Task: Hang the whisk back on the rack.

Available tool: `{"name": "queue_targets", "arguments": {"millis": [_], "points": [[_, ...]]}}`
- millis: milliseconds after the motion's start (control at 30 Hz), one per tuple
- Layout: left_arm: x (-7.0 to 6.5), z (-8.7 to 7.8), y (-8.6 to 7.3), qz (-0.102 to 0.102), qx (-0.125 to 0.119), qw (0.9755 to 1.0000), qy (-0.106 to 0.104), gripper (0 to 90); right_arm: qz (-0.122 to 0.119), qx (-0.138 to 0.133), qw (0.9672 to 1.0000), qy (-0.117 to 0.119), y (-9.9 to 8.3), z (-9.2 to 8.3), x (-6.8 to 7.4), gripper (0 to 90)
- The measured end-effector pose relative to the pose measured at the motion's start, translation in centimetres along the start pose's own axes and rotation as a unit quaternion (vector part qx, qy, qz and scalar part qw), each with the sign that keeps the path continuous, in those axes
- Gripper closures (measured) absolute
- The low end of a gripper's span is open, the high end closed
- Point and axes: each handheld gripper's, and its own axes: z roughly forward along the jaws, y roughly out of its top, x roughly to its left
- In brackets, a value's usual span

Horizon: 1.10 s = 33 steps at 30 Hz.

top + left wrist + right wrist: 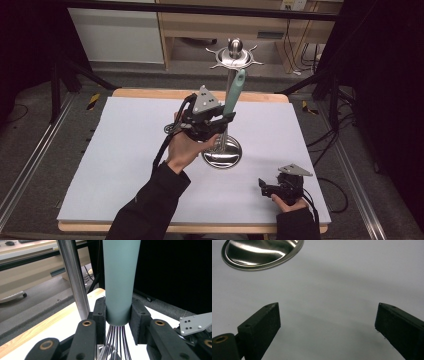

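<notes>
We hold the whisk (234,92) tight in our left gripper (220,119). Lift its top slowly up to a hook on the stand (230,95). Our right gripper (263,186) waits near us, jaws wide apart.

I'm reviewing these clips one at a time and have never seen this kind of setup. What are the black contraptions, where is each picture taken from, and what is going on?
There is no robot here: a person holds a hand-operated two-jaw tool in each hand. The high view looks down on a table with a white top. The other two pictures come from cameras riding on each tool, looking along its black jaws.

On the table stands a shiny metal utensil stand: a round base, an upright pole and a hook ring on top. The left gripper is shut on the teal handle of a whisk, whose wires show below the jaws, right beside the pole. The right gripper rests low near the table's front with its jaws wide open, holding nothing.
</notes>
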Motion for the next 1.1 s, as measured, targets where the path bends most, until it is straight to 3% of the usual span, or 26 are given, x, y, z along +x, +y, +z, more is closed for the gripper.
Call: {"name": "queue_targets", "arguments": {"millis": [67,233,267,333,567,1100], "points": [[-0.1,0.2,0.0,-0.012,0.000,0.9999,0.003,68.6,0.000,-0.001,1.0000,0.001,0.0,0.0,0.0,6.7],[0.3,0.7,-0.1,-0.015,0.003,0.9998,0.011,68.6,0.000,0.001,1.0000,0.000,0.0,0.0,0.0,6.7],[0.6,0.8,0.0,-0.002,0.002,0.9999,0.012,68.6,0.000,0.000,1.0000,0.000,0.0,0.0,0.0,6.7],[0.6,1.0,-0.1,-0.001,0.000,0.9999,0.014,68.6,0.000,0.000,1.0000,0.000,0.0,0.0,0.0,6.7],[0.3,1.6,-0.2,-0.011,-0.011,0.9998,0.016,68.3,-0.001,0.000,1.0000,0.002,0.0,0.0,0.0,6.7],[-0.1,2.3,-0.6,-0.008,-0.031,0.9990,0.030,67.6,-0.002,0.002,1.0000,0.000,0.0,0.0,0.1,6.7]]}}
